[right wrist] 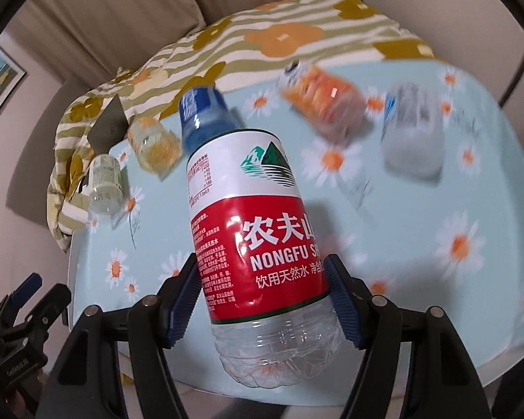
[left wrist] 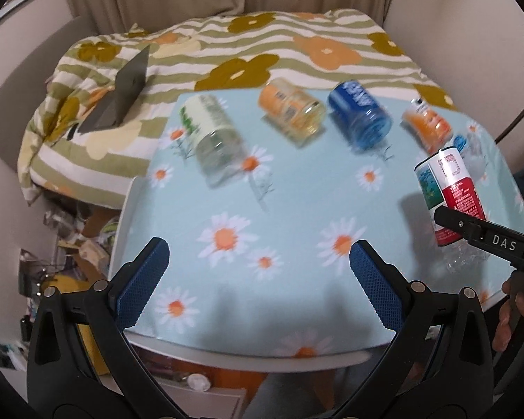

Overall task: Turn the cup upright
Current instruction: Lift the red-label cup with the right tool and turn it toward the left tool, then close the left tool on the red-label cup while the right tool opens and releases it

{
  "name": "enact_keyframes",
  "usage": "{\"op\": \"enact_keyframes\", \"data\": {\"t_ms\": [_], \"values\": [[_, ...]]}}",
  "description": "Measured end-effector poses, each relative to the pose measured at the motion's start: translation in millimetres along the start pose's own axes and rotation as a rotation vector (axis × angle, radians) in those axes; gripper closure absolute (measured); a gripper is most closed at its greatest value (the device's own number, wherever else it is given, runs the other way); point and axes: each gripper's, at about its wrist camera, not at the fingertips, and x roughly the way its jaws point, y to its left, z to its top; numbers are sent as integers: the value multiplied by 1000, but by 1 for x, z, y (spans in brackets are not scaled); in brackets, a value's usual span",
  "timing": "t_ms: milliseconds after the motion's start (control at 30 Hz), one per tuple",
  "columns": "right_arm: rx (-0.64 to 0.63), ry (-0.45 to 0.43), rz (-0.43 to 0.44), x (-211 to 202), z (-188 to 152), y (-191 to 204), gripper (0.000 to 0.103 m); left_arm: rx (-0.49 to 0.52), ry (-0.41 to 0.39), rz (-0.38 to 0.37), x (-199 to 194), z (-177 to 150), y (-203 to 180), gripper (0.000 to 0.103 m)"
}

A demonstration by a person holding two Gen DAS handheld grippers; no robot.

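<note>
Right gripper (right wrist: 262, 300): blue pads (right wrist: 183, 300) pinching the red-and-white labelled cup (right wrist: 251, 230) on both sides of its red band. Cup cut from a water bottle, held clear of the table, tilted, clear ribbed base toward the camera, white end of the label pointing away. In the left wrist view, same cup (left wrist: 450, 195) seen over the right edge of the table, clamped by the right gripper (left wrist: 471, 234), label end up, crumpled clear base lowest.

Left gripper (left wrist: 258, 279): fingers spread wide, nothing between the blue pads (left wrist: 143, 282), hovering over the near edge of the table.

Table (left wrist: 297, 216) covered in light blue cloth with white-and-orange daisies. Along its far edge, left to right in the left wrist view: green-and-white cup (left wrist: 209, 136) near the far left corner, yellow-orange cup (left wrist: 291, 113), blue cup (left wrist: 361, 115), orange cup (left wrist: 426, 122); all blurred, all tilted or on their sides as far as can be told. One more clear cup (right wrist: 412, 129) with a blue strip near the far right corner, blurred.

Beyond the far edge: striped flowered quilt (left wrist: 262, 45), dark grey folded object (left wrist: 122, 94) resting on it, left of the table's far left corner.
</note>
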Motion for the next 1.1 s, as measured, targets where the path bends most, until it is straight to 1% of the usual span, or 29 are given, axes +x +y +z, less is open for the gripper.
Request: {"op": "enact_keyframes", "data": {"t_ms": [67,167,233,433,700,733,767,833,900,933,1033,1100], "values": [[19,0,-13,9,-8,8,38,1,8,4,3,-6,9,0],[65,-13,-40,15,-16,10,37,-10,23,-1,8,-13,23,0],[98,-24,-36,18,-22,10,37,-13,28,-9,11,-16,28,0],[124,-35,-56,26,-32,9,36,3,32,-14,18,-17,29,0],[156,-8,-54,36,-38,11,35,11,35,-20,22,-15,28,0],[153,-6,-54,36,-38,12,33,11,35,-22,23,-14,27,0],[151,-4,-55,36,-38,14,26,11,35,-24,22,-13,27,0],[146,-3,-53,35,-38,16,16,10,37,-30,19,-11,26,0],[144,-13,-39,29,-36,18,10,8,33,-32,15,-7,24,0],[142,-14,-34,27,-35,19,5,7,27,-39,11,-4,22,0],[120,-25,-8,11,-29,22,0,7,17,-47,3,4,14,0],[93,-35,17,-5,-23,21,0,6,17,-50,-1,10,6,0]]}}
